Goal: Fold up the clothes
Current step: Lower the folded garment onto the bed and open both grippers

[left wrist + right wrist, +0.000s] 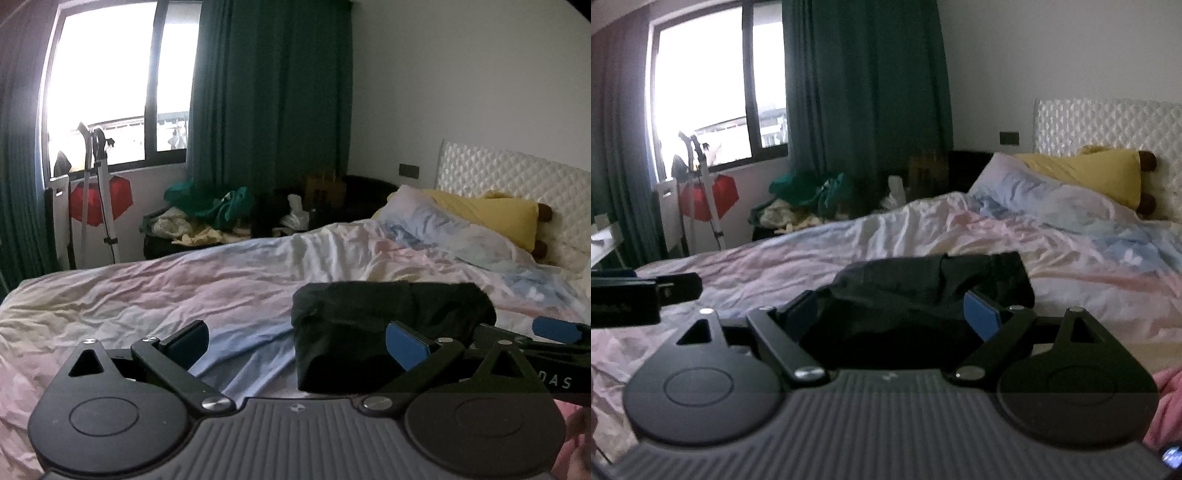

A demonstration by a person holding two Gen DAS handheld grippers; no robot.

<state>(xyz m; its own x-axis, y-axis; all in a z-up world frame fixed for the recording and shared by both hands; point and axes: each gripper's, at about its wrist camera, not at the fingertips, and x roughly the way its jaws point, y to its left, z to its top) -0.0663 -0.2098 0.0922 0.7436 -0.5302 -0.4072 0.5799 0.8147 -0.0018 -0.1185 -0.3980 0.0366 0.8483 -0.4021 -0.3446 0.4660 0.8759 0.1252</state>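
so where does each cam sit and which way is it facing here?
Left wrist: on the left gripper, low over the bed, facing window and headboard; own open fingers show, right gripper's tip at right.
Right wrist: on the right gripper, same heading; open fingers around the black garment, left gripper's tip at left edge.
Shared: garment, bed, yellow pillow, green curtain.

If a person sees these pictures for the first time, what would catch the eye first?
Probably the black garment, bunched in a dark heap on the pale, wrinkled bedspread, just ahead of both open grippers. Next, the bright window at the upper left beside the green curtain, and the yellow pillow against the white headboard.
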